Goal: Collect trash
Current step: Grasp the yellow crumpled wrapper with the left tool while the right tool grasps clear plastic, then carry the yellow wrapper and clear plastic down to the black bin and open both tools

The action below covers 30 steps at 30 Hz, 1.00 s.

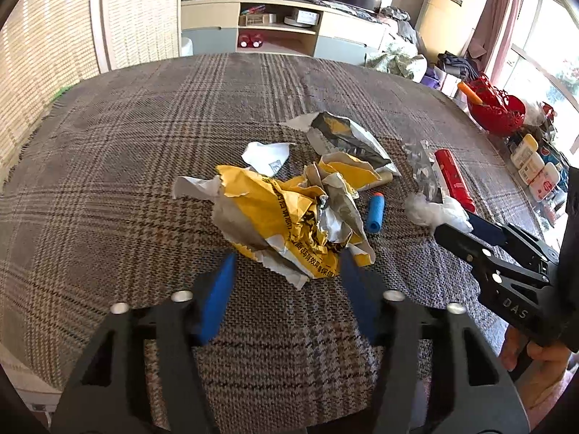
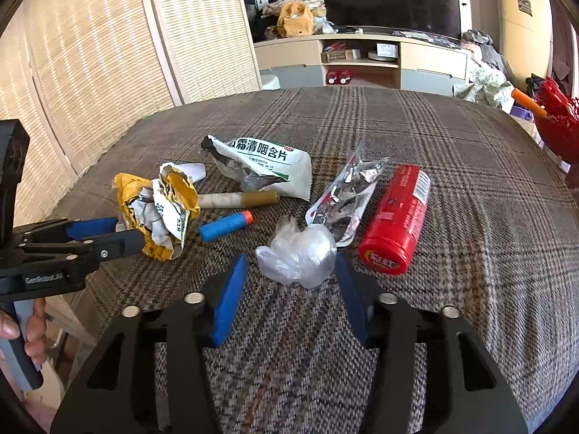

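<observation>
Presently each gripper straddles its own piece of trash on the plaid cloth (image 1: 108, 166): the left gripper (image 1: 287, 258) has the crumpled yellow wrapper (image 1: 289, 213) lying between its parted fingers, at their tips. The right gripper (image 2: 291, 266) likewise brackets the clear plastic wad (image 2: 300, 253), fingers apart. Contact at either set of pads cannot be confirmed; judged, both need only close.
</observation>
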Each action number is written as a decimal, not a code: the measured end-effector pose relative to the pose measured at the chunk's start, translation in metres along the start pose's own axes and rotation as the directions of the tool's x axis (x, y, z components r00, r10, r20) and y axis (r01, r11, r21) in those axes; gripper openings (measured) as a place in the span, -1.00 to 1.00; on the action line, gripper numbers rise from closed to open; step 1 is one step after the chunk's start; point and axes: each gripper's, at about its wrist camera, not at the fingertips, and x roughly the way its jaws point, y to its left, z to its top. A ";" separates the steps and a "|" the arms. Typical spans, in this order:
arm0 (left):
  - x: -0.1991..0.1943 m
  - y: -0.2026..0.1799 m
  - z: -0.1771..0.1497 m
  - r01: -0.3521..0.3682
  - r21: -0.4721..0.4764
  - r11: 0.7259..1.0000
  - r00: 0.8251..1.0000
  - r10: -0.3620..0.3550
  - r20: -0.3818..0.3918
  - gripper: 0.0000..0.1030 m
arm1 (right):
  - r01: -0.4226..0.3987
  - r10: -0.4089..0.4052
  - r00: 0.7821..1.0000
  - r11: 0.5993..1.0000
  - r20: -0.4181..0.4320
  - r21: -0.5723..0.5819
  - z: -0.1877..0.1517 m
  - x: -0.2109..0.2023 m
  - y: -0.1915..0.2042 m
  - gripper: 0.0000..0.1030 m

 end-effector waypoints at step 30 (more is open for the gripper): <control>-0.059 -0.020 -0.012 0.000 0.098 0.995 0.987 -0.015 0.158 -1.00 | 0.009 -0.007 0.997 1.000 0.077 -0.028 -0.004 -0.052 0.011 -0.67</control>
